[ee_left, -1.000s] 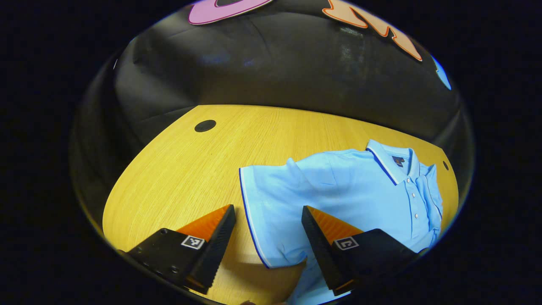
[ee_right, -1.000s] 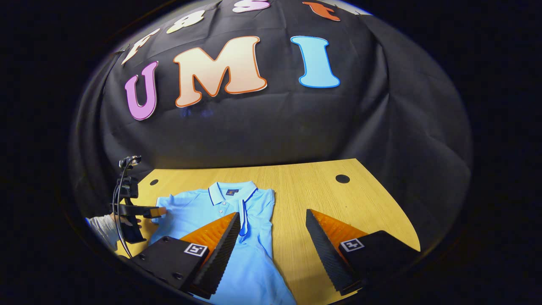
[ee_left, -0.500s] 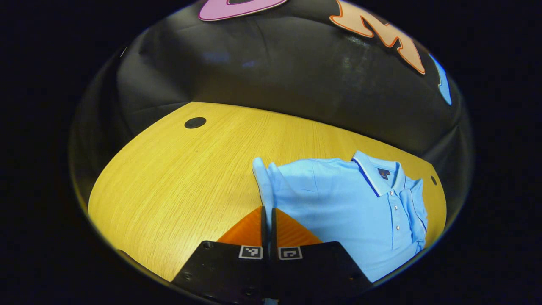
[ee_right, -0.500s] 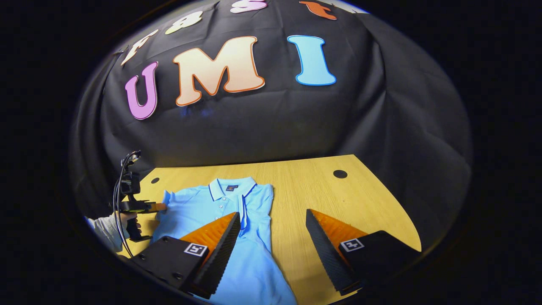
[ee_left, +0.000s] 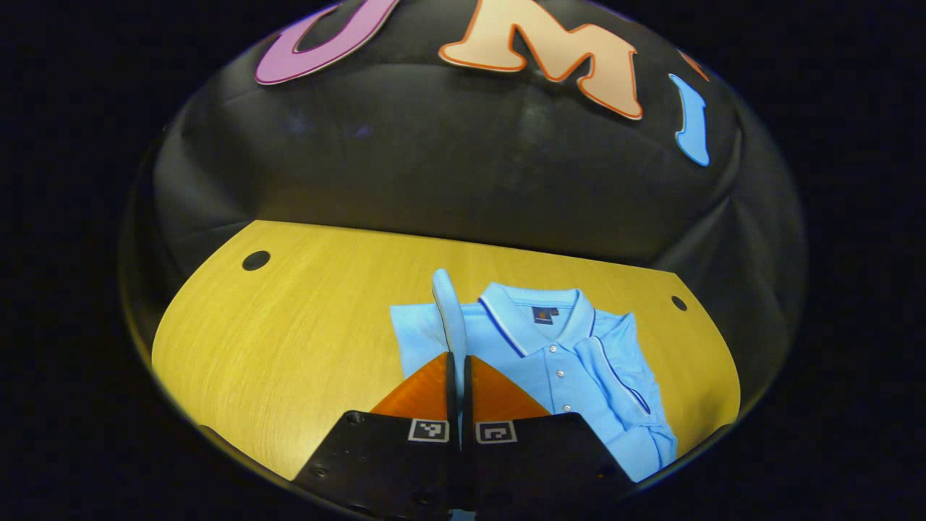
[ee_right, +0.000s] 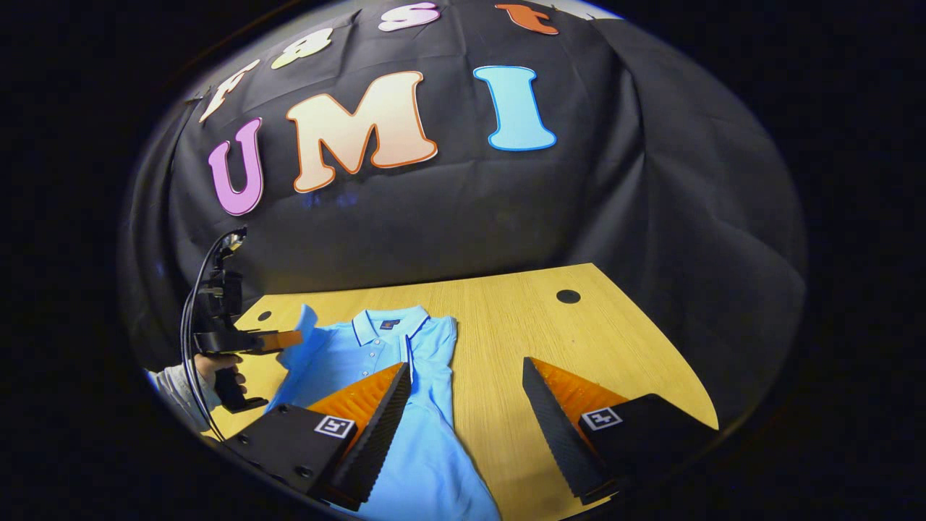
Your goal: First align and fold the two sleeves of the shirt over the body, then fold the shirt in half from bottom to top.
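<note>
Sleeve-folding step underway. Left tongs (ee_left: pixel 456 362) pinching the sleeve (ee_left: pixel 450 311), lifted above the shirt (ee_left: pixel 571 369), which lies near the worktop's (ee_left: pixel 289 325) back edge. Right tongs (ee_right: pixel 463 383) spread, idle over its lower part. Next: lay sleeve across body, release.

No readable writing appears on the objects. A small dark label (ee_left: pixel 542 315) sits inside the collar of the light blue shirt (ee_left: pixel 579 376), too small to read. Each hand-held gripper carries square black-and-white coded markers (ee_left: pixel 427 430) on its fingers, patterns rather than letters or numbers.
</note>
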### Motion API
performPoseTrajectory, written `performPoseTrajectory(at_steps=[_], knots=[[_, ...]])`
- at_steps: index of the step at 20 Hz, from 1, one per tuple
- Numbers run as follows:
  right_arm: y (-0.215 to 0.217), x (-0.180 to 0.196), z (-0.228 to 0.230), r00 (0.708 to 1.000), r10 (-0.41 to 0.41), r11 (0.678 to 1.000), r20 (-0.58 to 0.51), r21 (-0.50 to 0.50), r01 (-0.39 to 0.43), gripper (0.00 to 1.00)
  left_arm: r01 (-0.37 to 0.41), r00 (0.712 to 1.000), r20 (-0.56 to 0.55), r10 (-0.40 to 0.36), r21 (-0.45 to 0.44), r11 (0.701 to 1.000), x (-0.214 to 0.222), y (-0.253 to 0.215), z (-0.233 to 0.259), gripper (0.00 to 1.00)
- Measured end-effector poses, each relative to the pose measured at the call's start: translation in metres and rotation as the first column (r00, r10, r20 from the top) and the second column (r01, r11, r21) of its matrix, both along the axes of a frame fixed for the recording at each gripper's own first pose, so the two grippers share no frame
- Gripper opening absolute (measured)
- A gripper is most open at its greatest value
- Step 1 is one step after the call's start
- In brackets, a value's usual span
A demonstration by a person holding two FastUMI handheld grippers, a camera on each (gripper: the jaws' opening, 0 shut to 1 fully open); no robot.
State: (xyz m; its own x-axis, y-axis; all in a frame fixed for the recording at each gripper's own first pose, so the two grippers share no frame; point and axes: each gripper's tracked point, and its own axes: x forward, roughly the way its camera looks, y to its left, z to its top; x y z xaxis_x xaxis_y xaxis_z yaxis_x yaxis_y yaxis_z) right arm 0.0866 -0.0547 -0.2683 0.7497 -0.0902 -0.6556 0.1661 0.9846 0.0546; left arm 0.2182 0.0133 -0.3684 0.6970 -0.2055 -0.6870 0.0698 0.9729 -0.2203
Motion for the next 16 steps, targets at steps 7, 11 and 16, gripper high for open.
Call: performPoseTrajectory(at_steps=[7,11,16], knots=[[0.007,0.001,-0.008,1.000,0.014,1.000,-0.013,0.009,-0.014,0.97,0.055,0.995,-0.083,-0.056,-0.022,0.998,-0.013,-0.040,-0.032,0.00],[0.013,0.007,-0.009,1.000,0.014,1.000,0.007,0.012,-0.014,0.98,0.077,0.997,0.000,-0.077,0.007,0.997,-0.001,-0.036,-0.012,0.73],[0.024,0.002,0.007,0.997,0.024,1.000,0.078,0.013,-0.025,0.98,0.078,0.989,0.126,-0.078,0.006,0.997,-0.029,-0.018,0.051,0.96]])
